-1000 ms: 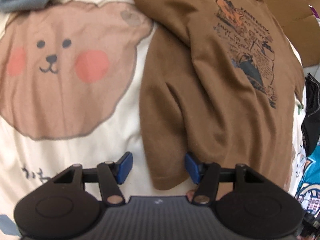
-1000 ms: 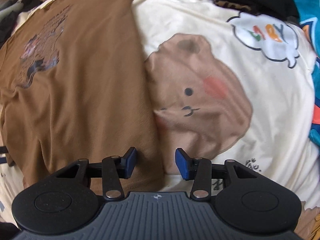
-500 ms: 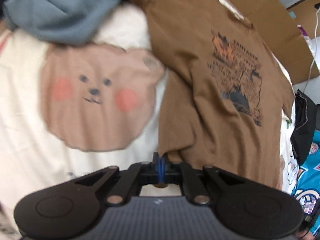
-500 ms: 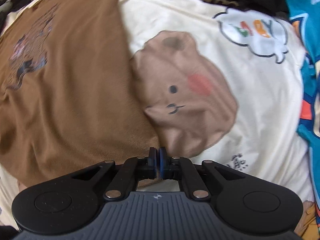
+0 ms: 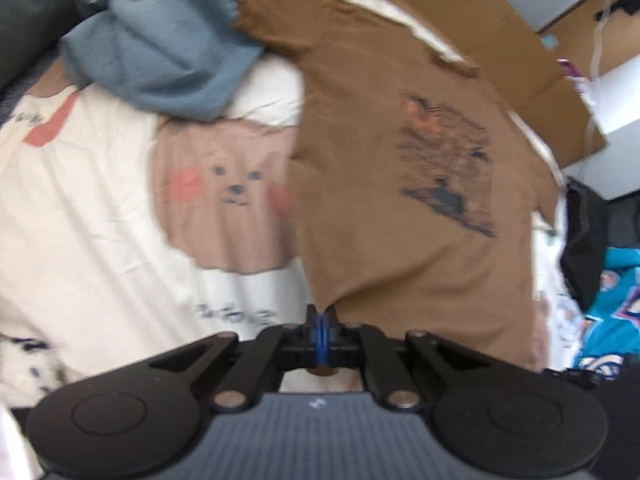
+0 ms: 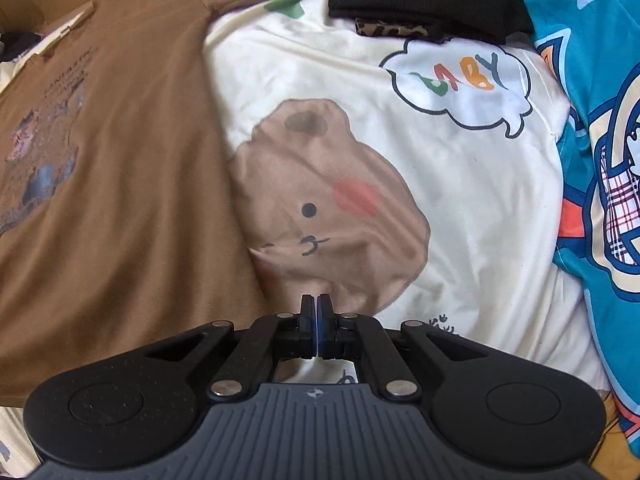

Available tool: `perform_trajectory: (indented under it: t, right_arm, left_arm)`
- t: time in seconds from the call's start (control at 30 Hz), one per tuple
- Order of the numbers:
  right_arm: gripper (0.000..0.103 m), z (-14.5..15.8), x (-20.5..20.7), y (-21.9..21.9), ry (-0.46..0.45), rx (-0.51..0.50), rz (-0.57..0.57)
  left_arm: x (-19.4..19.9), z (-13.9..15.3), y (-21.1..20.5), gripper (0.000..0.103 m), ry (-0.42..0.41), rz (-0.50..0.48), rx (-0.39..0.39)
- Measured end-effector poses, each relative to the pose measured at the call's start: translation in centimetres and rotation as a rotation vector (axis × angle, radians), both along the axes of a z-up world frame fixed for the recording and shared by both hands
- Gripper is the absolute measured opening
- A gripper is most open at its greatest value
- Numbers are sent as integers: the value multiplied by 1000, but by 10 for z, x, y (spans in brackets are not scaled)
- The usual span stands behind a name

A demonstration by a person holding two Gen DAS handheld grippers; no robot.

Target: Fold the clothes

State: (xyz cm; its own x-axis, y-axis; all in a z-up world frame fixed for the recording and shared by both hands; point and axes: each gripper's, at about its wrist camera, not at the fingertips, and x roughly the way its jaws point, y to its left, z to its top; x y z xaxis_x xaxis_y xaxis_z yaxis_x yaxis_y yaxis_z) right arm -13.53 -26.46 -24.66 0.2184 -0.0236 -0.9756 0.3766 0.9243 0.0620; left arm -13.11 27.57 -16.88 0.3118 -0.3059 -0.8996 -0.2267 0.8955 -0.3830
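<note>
Both pairs of fingers, spread a second ago, are now pressed together. The left gripper [image 5: 322,322] pinches the brown T-shirt [image 5: 400,208] at its bottom corner, pulling it taut off the bear-print quilt [image 5: 100,220]. The right gripper [image 6: 316,320] clamps the opposite hem corner; its grip is less visible.

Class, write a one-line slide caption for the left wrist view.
Left gripper shut on the hem corner of a brown T-shirt spread over a bear-print blanket.
</note>
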Motion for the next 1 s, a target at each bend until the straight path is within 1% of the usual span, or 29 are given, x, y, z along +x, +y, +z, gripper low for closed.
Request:
perform_trajectory:
  t: [0.33,0.4,0.43,0.47,0.5,0.53,0.6,0.67,0.7,0.87,1.0]
  right_arm:
    - [0,0,-1,6,5,5,8]
    - [0,1,-2,6,4,3,3]
    - [0,1,-2,6,4,2,3]
    - [0,2,-2,6,4,2,3]
    - [0,2,-2,5,4,1,3]
    - [0,2,-2,5,4,-1,3]
    - [0,2,-1,5,2,-1,2]
    - [1,1,0,4,1,0,2]
    - [1,0,0,5,2,1,3]
    - [1,-3,2,9,5,5,13]
    - [1,-2,3,13,-4,1,29]
  left_arm:
    - [56,-47,-72,2,26,-86,-103]
    - [68,-61,-83,7,52,-78,-122]
    - [73,-69,-87,14,69,-69,-132]
    - [78,-75,-91,19,81,-61,-138]
    - [82,-78,-94,20,85,-55,-139]
    - [85,-79,-96,20,81,-55,-140]
    - [89,-76,-95,25,60,-53,-159]
    - [90,-68,-91,39,29,-46,-174]
    - [90,-64,-87,40,14,-42,-174]
    - [83,-47,-53,41,-26,9,-168]
    - [67,-42,-32,42,-25,24,-98]
